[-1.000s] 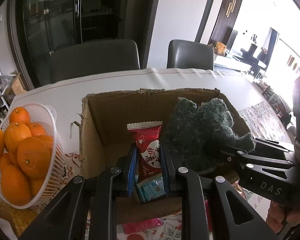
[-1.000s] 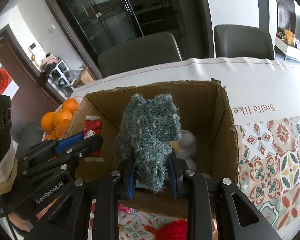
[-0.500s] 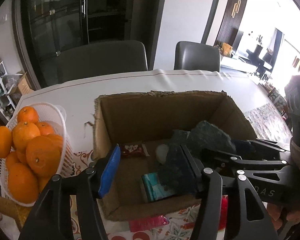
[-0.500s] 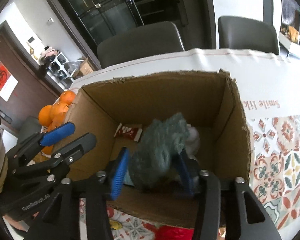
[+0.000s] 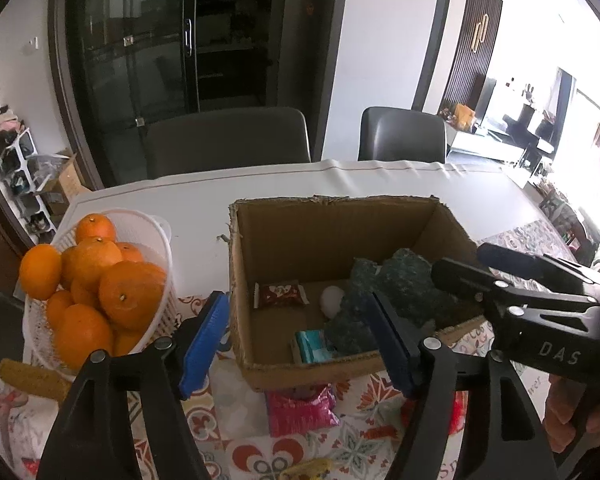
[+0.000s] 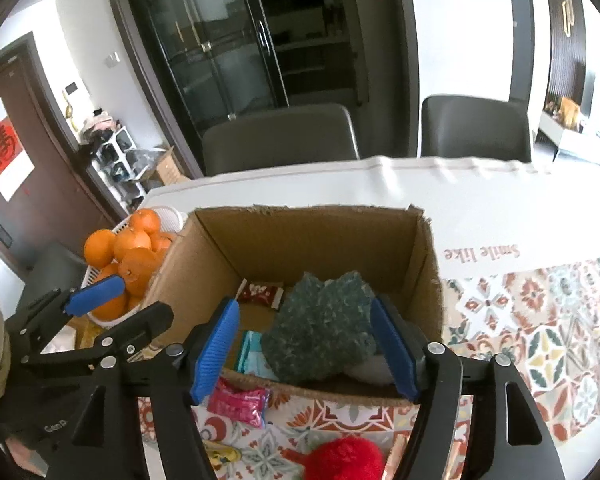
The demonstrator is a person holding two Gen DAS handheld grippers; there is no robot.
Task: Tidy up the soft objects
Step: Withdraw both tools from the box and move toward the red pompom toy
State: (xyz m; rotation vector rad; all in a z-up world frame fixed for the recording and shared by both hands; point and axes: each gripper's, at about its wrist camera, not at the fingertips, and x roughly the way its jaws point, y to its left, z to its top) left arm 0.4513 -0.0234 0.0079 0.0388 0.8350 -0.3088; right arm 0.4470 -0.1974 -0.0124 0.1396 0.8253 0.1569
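My left gripper [image 5: 300, 340] & right gripper [image 6: 306, 350] both gape wide, nothing held; jaws just opened. Green scrubber [image 6: 320, 332] now lies in the cardboard box [image 5: 324, 224], near-right; red packet [image 5: 278, 294] at left-far. Risk: scrubber leans near the rim, a finger could snag it w/ pull-back. Earlier both were clamped.

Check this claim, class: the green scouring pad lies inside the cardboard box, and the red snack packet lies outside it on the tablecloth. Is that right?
Not quite. The red snack packet lies inside the cardboard box, on its floor near the back, as the left wrist view shows. The green scouring pad is inside the box, as stated.
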